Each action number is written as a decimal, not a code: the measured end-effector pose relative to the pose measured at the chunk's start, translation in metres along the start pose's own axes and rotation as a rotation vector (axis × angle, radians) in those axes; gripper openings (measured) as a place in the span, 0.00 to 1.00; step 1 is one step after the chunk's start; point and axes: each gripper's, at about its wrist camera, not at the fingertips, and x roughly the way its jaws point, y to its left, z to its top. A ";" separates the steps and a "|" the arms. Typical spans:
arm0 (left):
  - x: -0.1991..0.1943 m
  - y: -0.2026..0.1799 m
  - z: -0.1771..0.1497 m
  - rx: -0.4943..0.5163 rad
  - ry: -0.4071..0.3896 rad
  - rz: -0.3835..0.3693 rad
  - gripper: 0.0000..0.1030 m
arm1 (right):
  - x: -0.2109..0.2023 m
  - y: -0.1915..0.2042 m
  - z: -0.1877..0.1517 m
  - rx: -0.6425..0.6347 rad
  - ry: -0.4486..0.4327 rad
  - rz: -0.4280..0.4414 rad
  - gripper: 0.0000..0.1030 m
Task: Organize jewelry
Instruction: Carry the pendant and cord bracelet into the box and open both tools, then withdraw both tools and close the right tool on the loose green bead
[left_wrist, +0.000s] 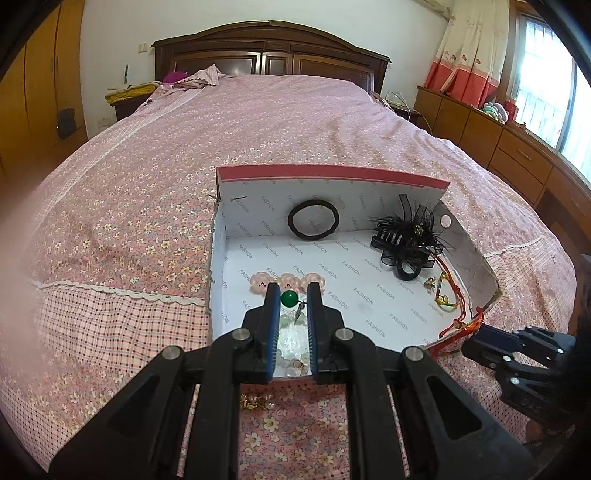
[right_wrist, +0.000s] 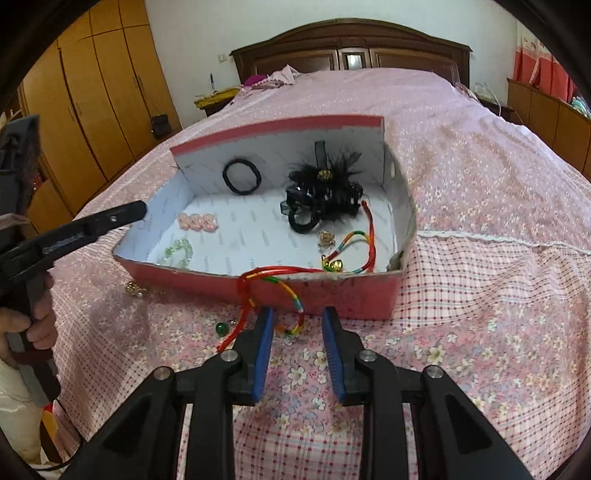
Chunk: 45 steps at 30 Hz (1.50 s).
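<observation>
Left wrist view: the left gripper (left_wrist: 290, 291) hangs over the near left corner of the box (left_wrist: 332, 171), pointing down into it.
Left gripper jaws: drawn nearly together, with nothing seen clamped; a clear bead bracelet (right_wrist: 179, 253) with a green bead lies on the box floor below them.
Right gripper (right_wrist: 297, 314): low over the bedspread (right_wrist: 480, 295), just before the box's red front wall.
Right gripper jaws: parted, pads pressing on nothing.
Cords: a red cord (right_wrist: 280, 273) and a rainbow cord (right_wrist: 291, 291) drape over the front wall, their ends on the bedspread at the right fingertips.
Box contents: black hair tie (left_wrist: 313, 219) leaning on the back wall, black feather clip (left_wrist: 410, 236) at the back right, pink flower clips (left_wrist: 258, 278) near the left.
Outside the box: small gold pieces (right_wrist: 135, 288) and a loose green bead (right_wrist: 221, 326) on the bedspread.
Hand (right_wrist: 33, 317): wrapped round the left gripper's handle.
</observation>
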 end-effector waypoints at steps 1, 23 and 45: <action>0.000 0.000 0.000 0.000 0.000 0.000 0.05 | 0.002 -0.001 0.001 0.004 0.001 -0.002 0.28; 0.017 0.002 0.005 0.011 0.031 0.005 0.05 | -0.030 0.013 0.046 -0.022 -0.143 0.012 0.05; 0.012 0.011 -0.006 -0.015 0.068 0.021 0.36 | -0.003 0.000 0.046 0.033 -0.074 -0.035 0.28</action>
